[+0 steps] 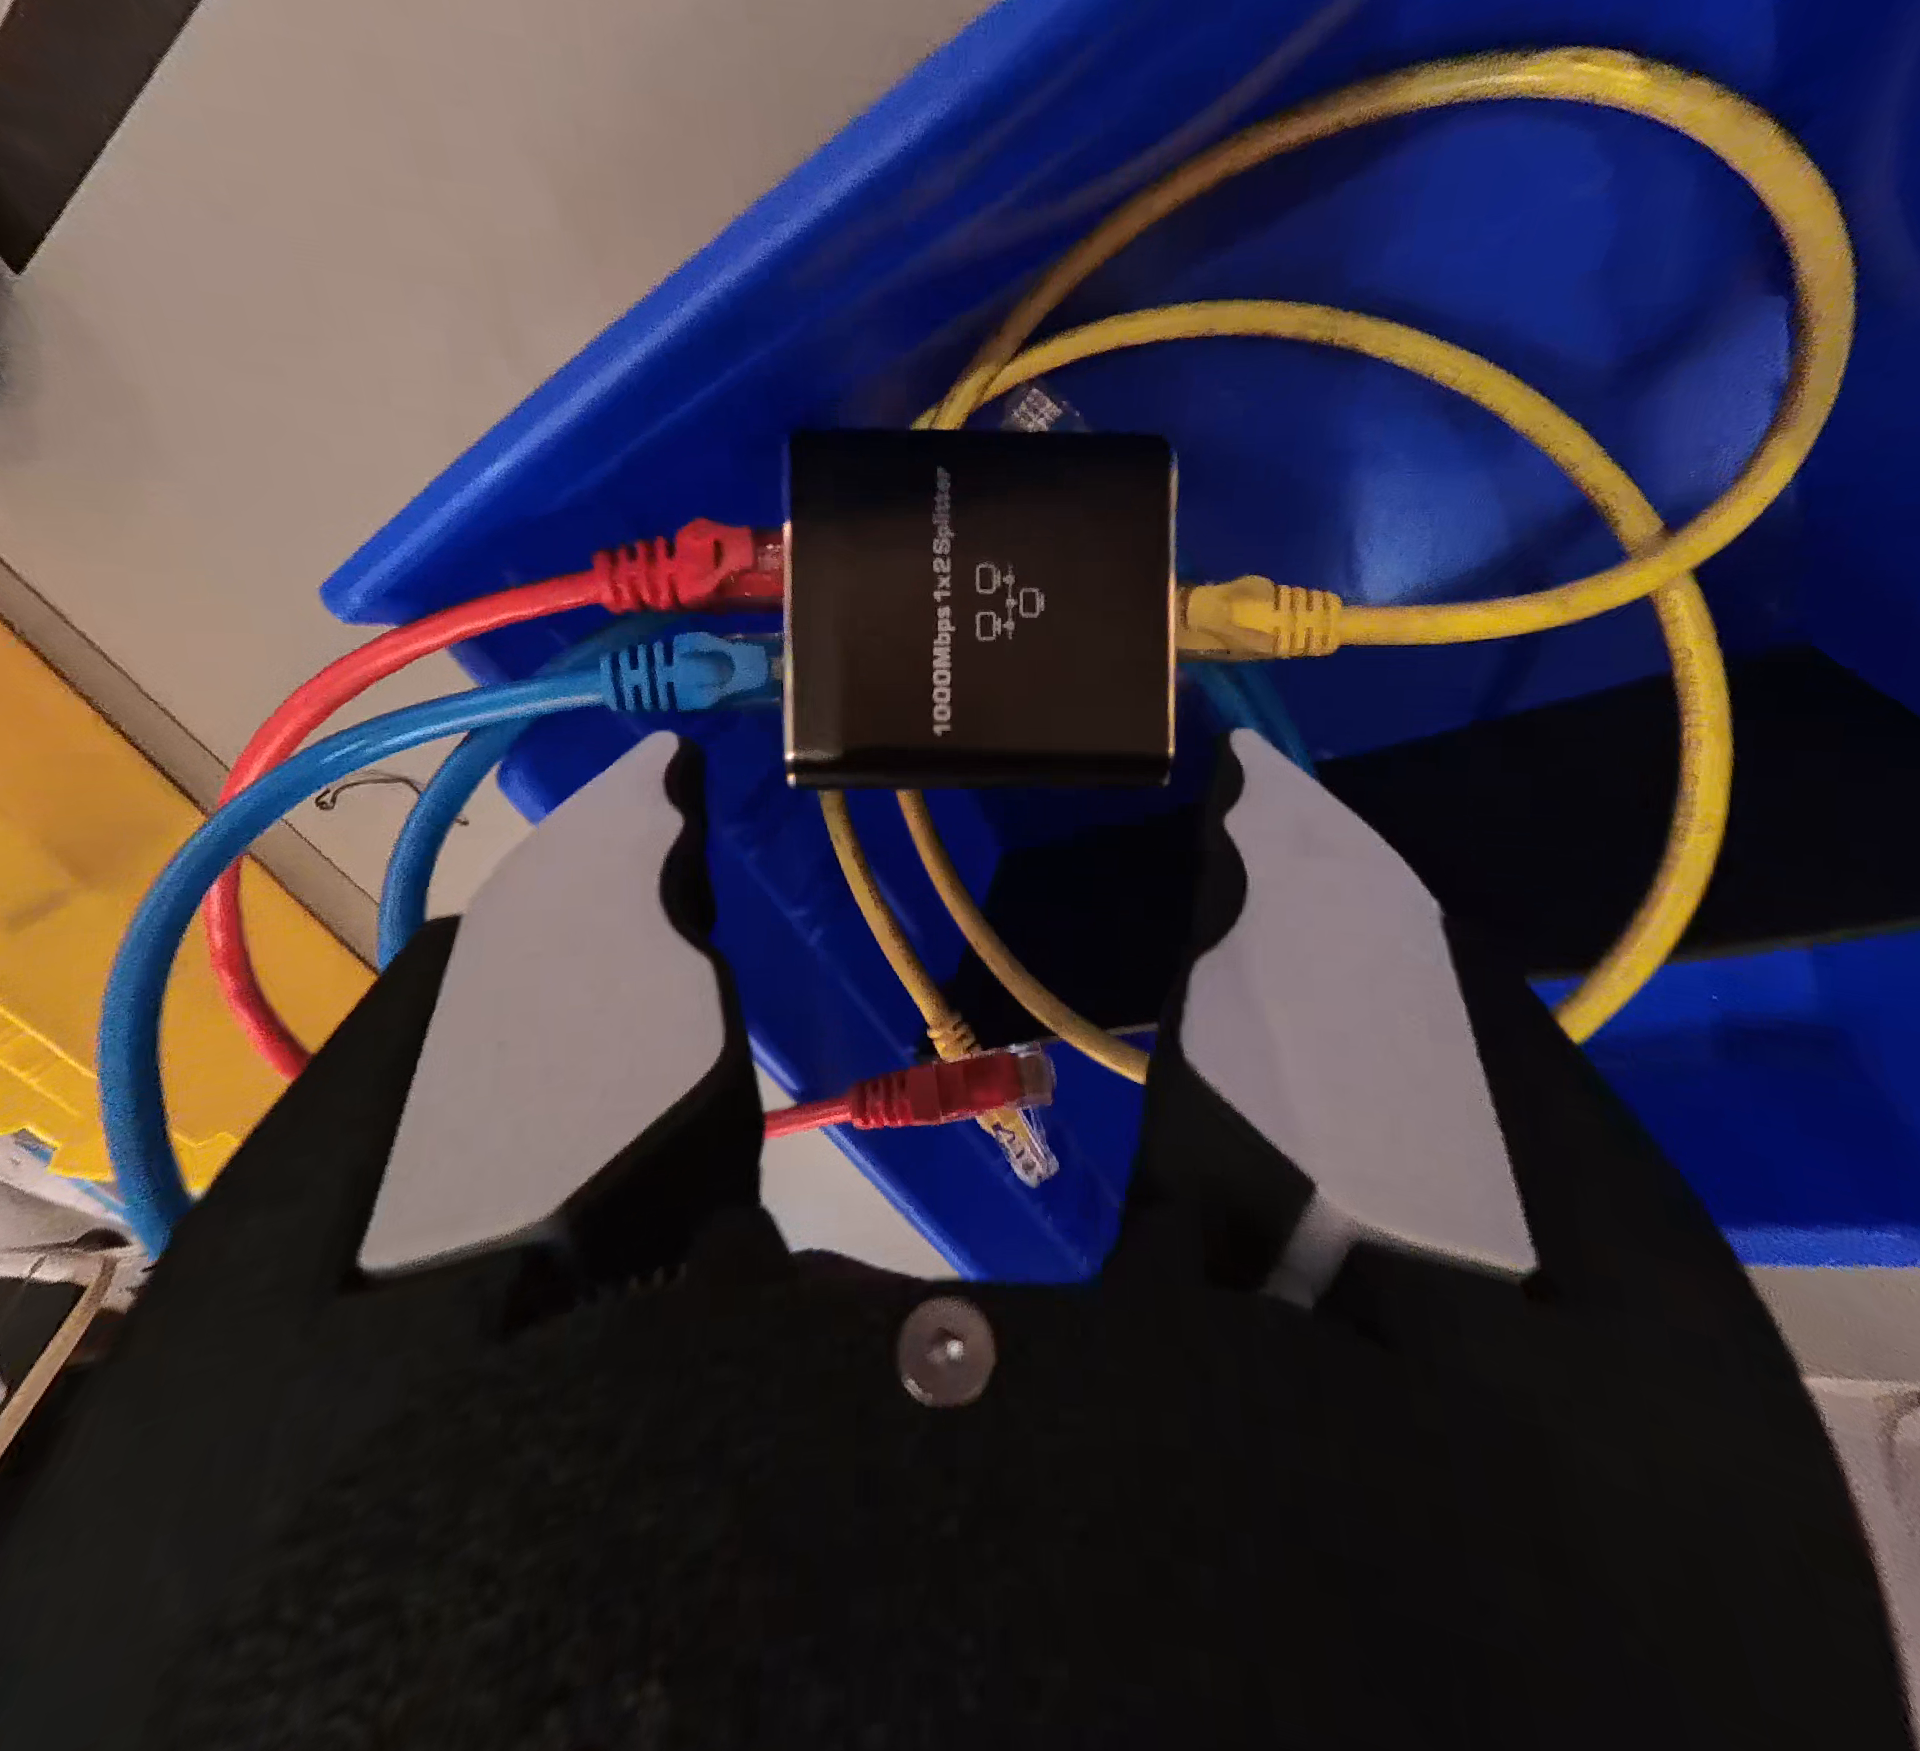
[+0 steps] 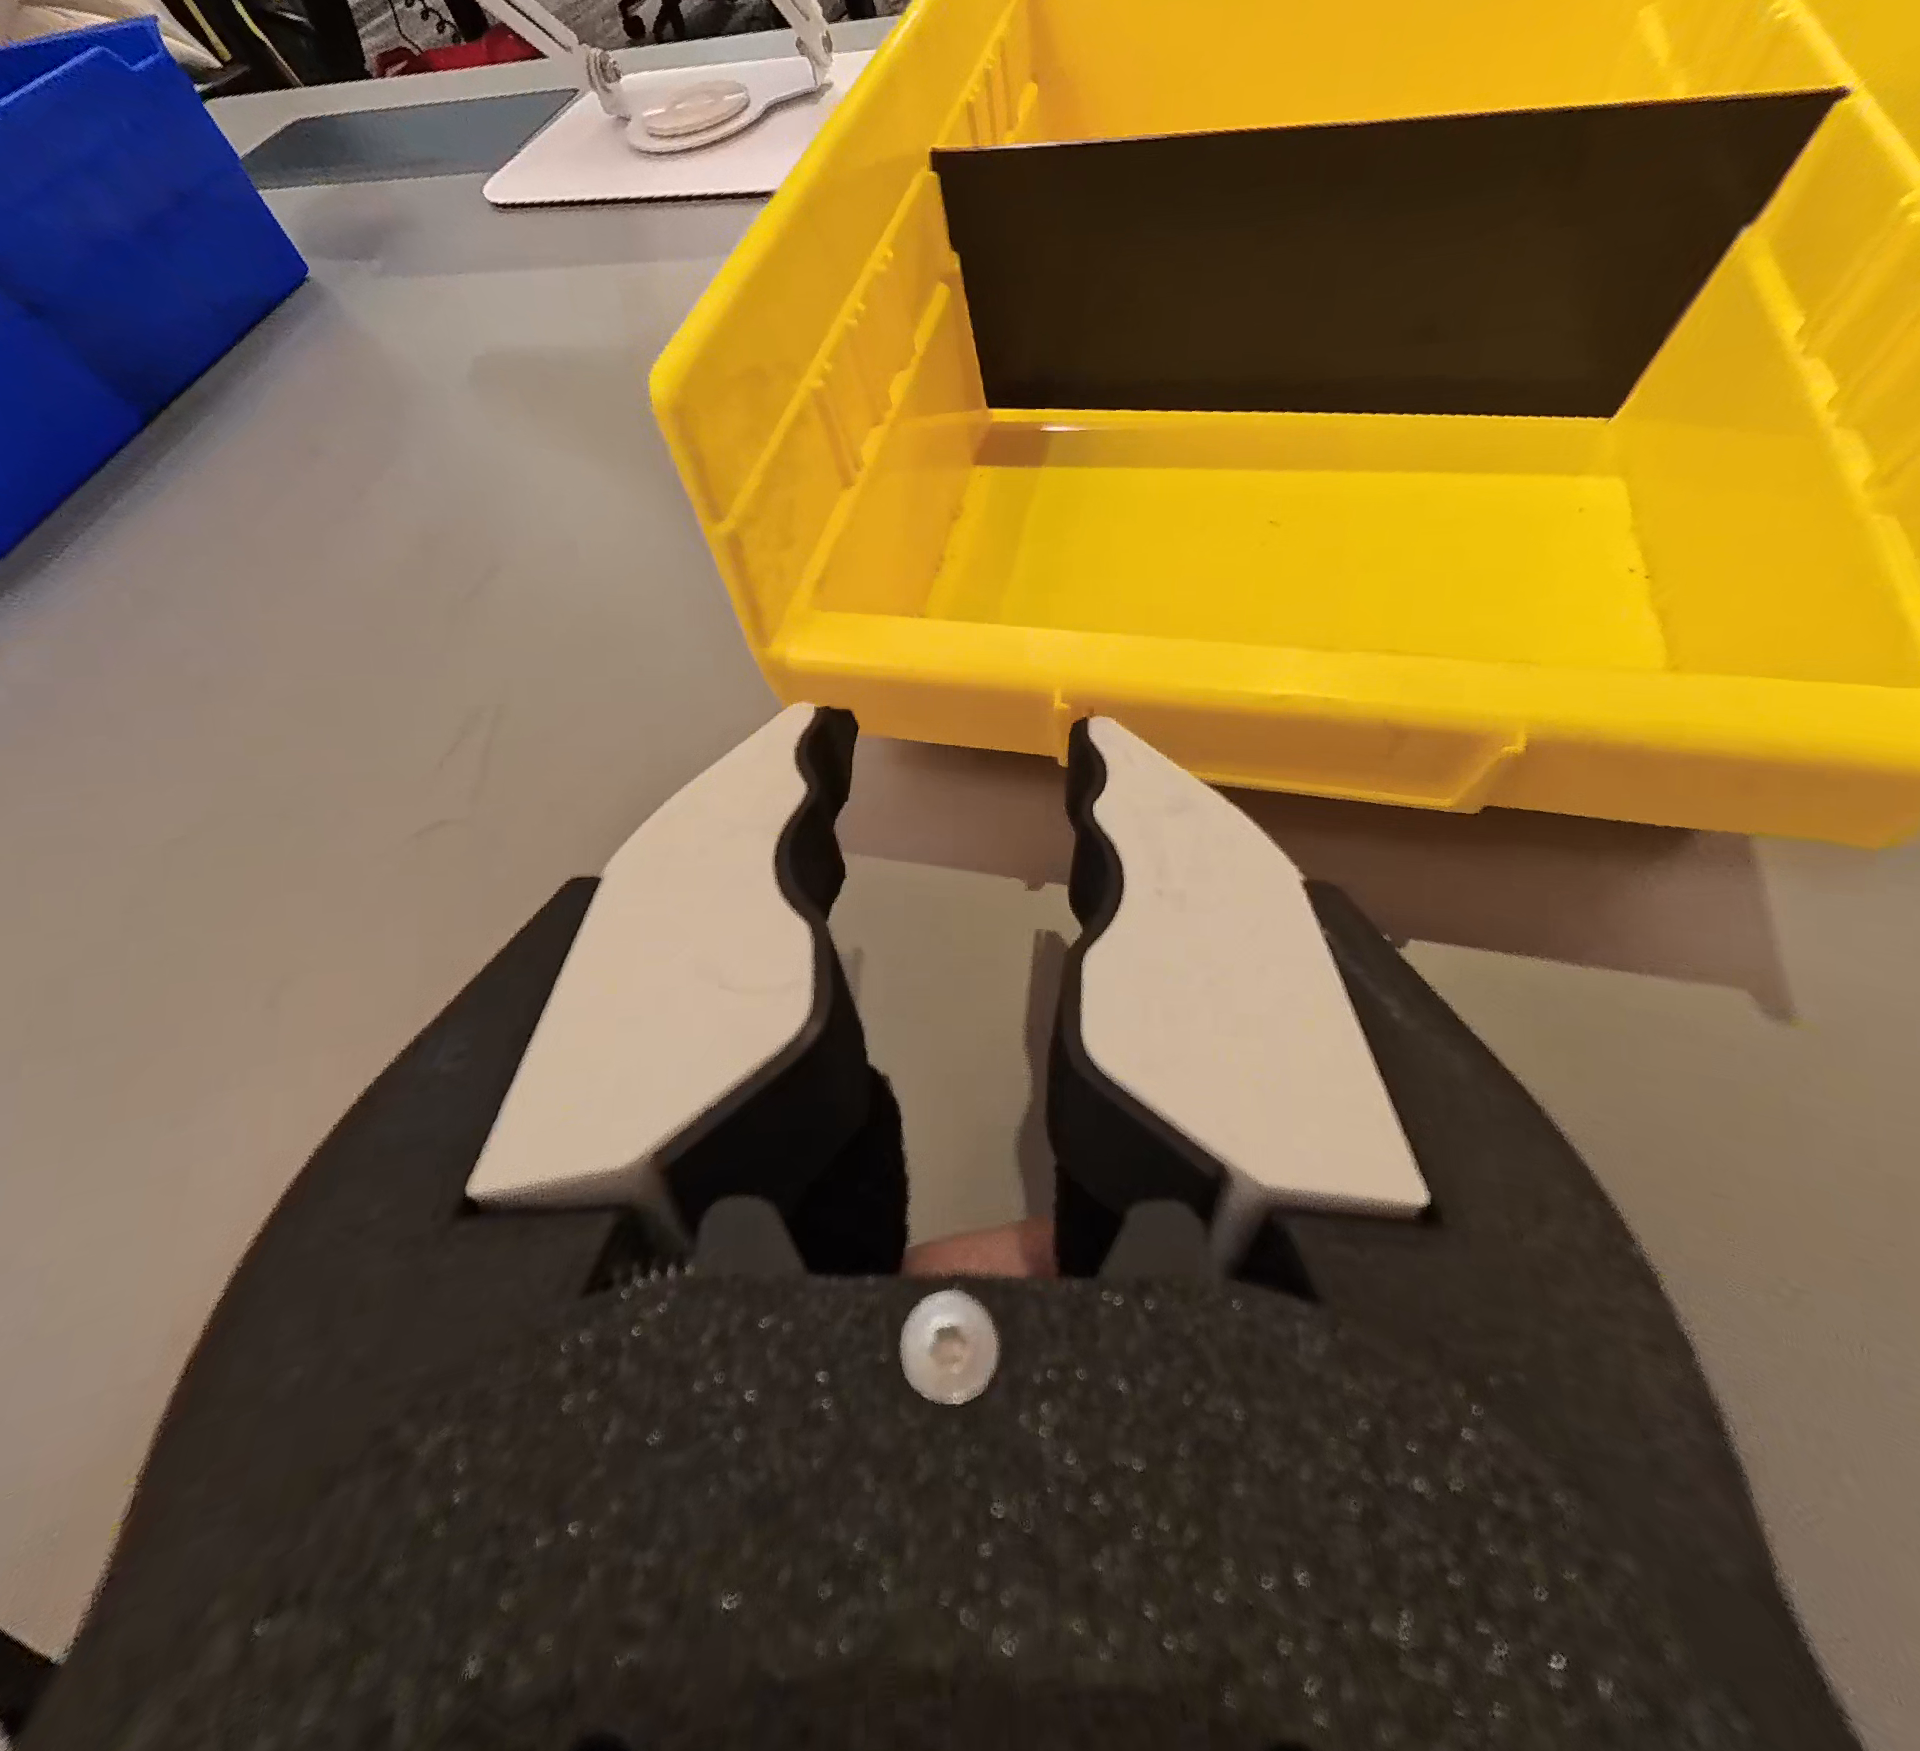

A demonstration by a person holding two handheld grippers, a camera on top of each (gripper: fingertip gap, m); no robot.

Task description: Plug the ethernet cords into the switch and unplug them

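In the left wrist view a small black switch box (image 1: 982,605) rests on the corner of a blue bin (image 1: 1195,174). A red cord (image 1: 686,563) and a blue cord (image 1: 686,673) are plugged into its left side. A yellow cord (image 1: 1262,621) is plugged into its right side and loops over the bin. The loose ends of the red cord (image 1: 940,1093) and the yellow cord (image 1: 1023,1151) lie below the box. My left gripper (image 1: 951,756) is open just short of the box and holds nothing. My right gripper (image 2: 961,730) is open and empty above the grey table.
A yellow bin (image 2: 1143,678) with a black divider (image 2: 1340,257) stands right in front of my right gripper. The blue bin (image 2: 114,247) also shows at the left of the right wrist view. A white stand (image 2: 665,112) is at the table's far side. The grippers' ends are close to 65 cm from one another.
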